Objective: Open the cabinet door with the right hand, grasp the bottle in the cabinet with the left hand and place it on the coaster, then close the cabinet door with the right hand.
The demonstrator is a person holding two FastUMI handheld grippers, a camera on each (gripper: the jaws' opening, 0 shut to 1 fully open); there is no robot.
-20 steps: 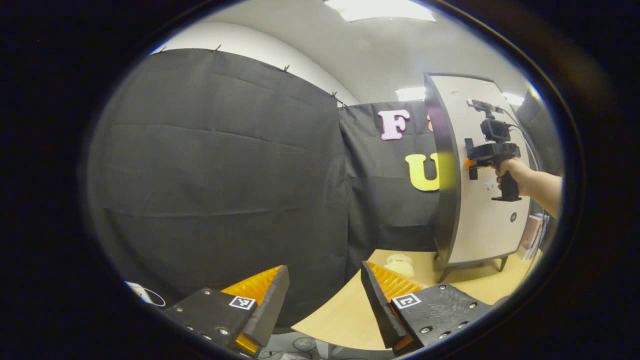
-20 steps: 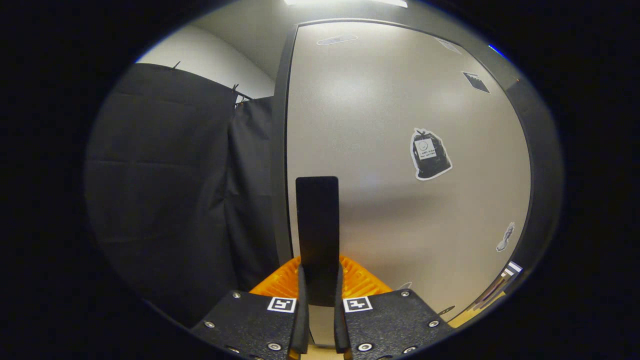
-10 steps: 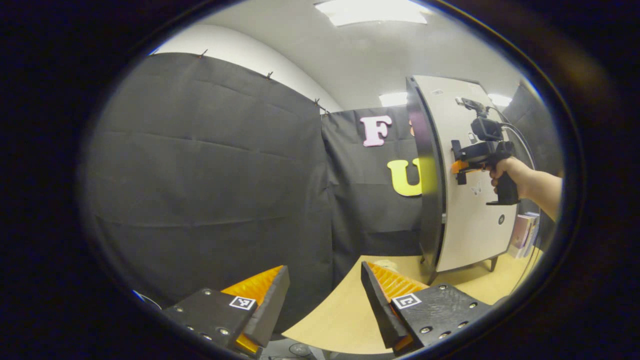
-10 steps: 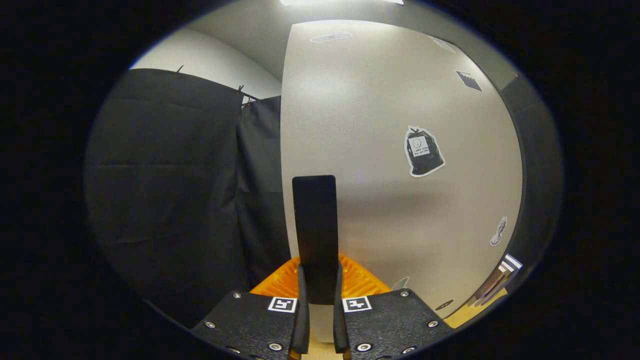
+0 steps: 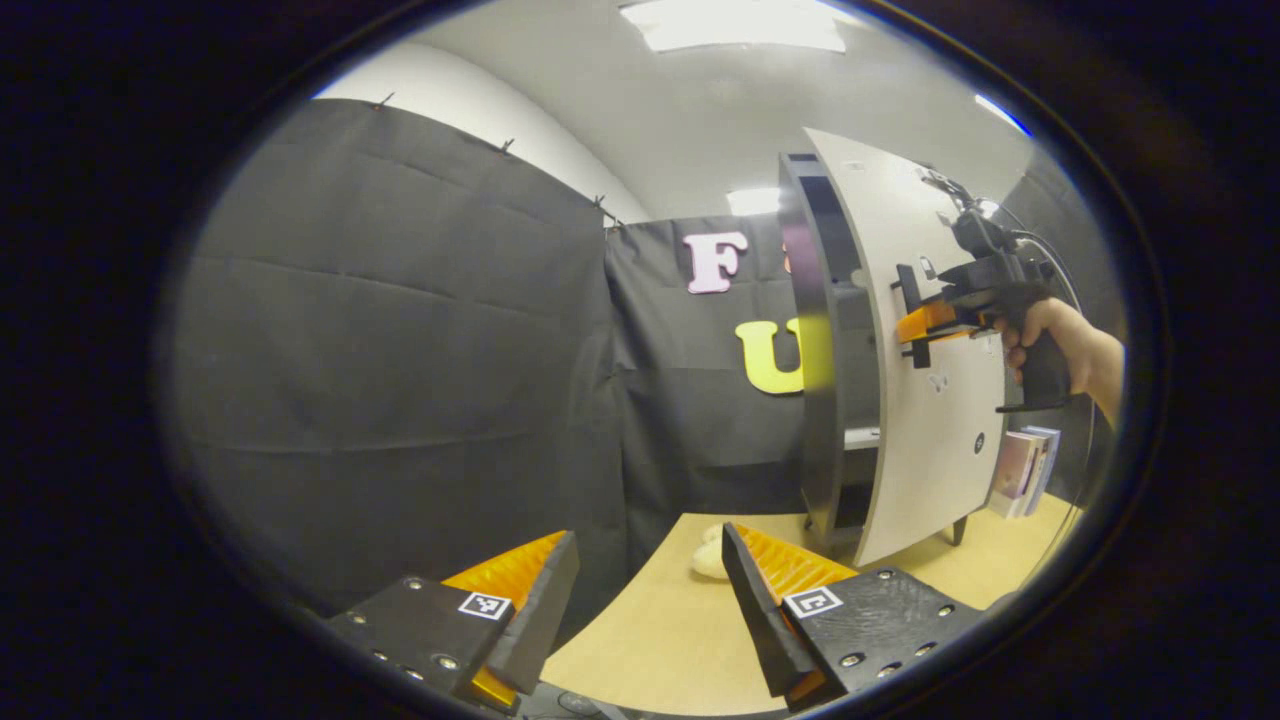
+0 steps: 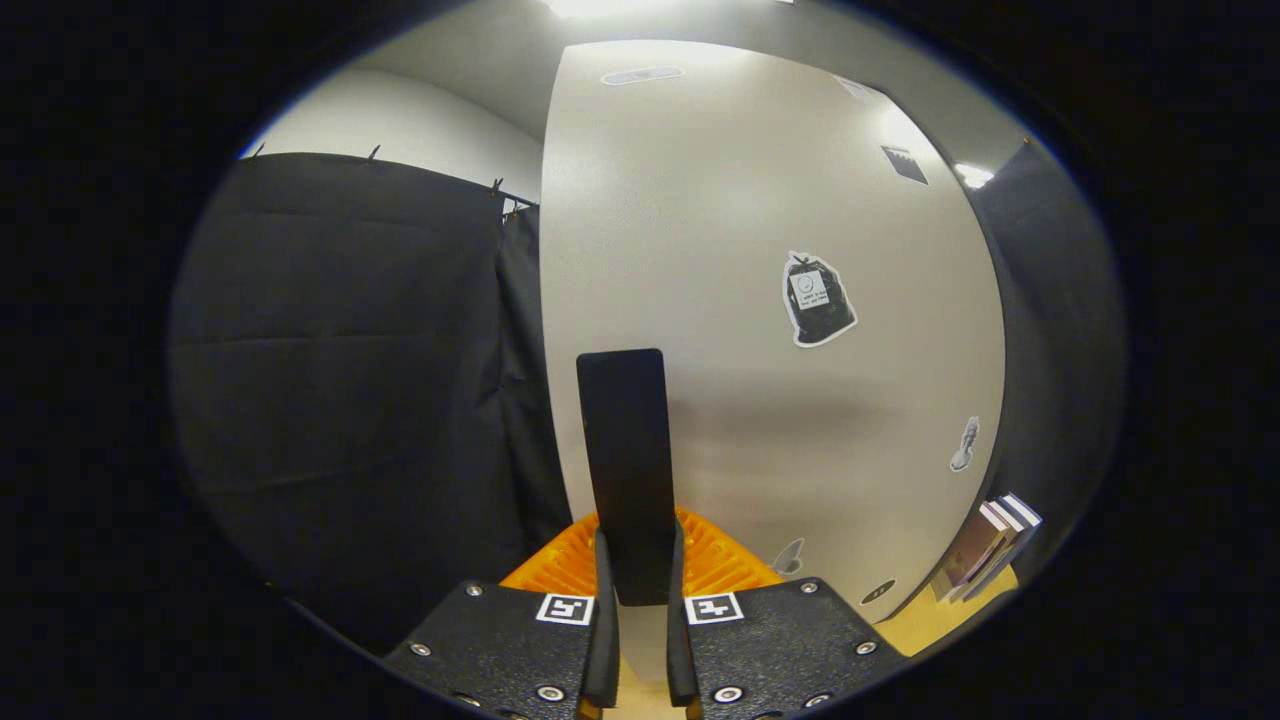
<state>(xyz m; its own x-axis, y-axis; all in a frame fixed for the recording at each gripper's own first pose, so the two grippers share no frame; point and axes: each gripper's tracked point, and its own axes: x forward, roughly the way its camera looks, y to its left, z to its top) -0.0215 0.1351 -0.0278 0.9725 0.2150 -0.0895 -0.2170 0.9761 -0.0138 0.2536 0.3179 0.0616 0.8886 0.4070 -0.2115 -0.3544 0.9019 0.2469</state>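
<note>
Right gripper clamped on door handle; pull along door's arc. Left gripper wide open, empty, near cabinet.

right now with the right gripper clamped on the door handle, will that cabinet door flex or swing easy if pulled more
The cabinet door looks like a rigid flat panel, so it probably won't flex. It already stands ajar from the cabinet, suggesting it swings freely. The right gripper pinches a narrow, smooth-looking handle, so it might slip if pulled hard.

Tongs: ribbed pads, square markers, screws.
</note>
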